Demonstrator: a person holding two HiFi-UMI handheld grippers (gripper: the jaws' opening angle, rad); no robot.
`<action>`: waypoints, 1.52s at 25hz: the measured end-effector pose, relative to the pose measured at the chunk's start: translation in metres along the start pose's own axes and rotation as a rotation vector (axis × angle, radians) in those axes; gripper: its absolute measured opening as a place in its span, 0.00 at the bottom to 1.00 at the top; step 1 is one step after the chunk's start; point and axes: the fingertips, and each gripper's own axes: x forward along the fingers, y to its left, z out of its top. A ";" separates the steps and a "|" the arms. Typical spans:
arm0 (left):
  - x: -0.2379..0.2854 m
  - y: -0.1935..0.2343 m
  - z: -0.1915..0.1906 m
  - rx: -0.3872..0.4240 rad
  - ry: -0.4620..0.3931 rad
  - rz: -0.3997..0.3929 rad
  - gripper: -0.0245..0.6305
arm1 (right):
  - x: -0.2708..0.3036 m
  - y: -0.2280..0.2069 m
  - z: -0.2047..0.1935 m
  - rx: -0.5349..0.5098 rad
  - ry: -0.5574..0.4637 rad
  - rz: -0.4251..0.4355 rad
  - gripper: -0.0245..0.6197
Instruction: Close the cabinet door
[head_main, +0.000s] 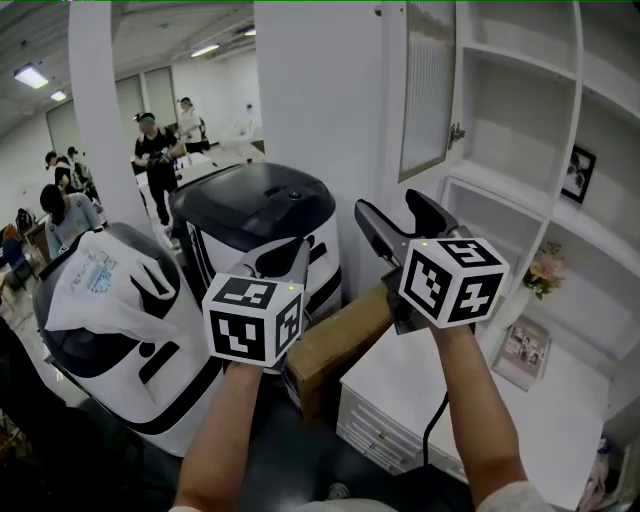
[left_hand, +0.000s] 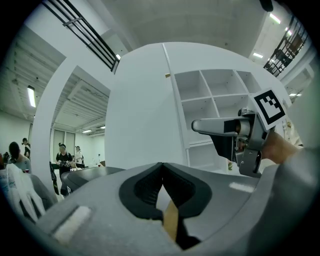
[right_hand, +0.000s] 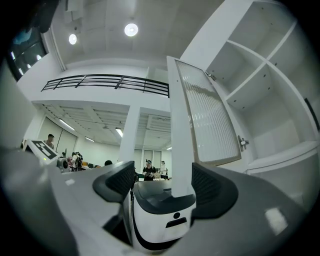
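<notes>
The cabinet door, ribbed glass in a white frame, stands swung open from the white shelf cabinet; its small metal knob sits at the lower free edge. My right gripper is open and empty, below the door and apart from it. In the right gripper view the door and knob rise above the spread jaws of the right gripper. My left gripper is lower left, shut on nothing. The left gripper view shows the shelves and the right gripper.
Two white-and-black machines stand at left, one with a plastic bag on it. A cardboard box lies under my hands. The white counter has drawers; a frame, flowers and a photo sit at right. People stand behind.
</notes>
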 end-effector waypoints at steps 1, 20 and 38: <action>0.005 0.000 0.000 0.001 0.001 0.002 0.04 | 0.004 -0.004 0.000 0.000 -0.001 -0.001 0.57; 0.052 0.008 0.009 0.010 -0.015 -0.031 0.04 | 0.044 -0.035 0.006 0.012 -0.032 -0.051 0.55; 0.071 0.005 0.008 0.001 -0.035 -0.170 0.04 | 0.049 -0.044 0.006 -0.035 -0.004 -0.180 0.39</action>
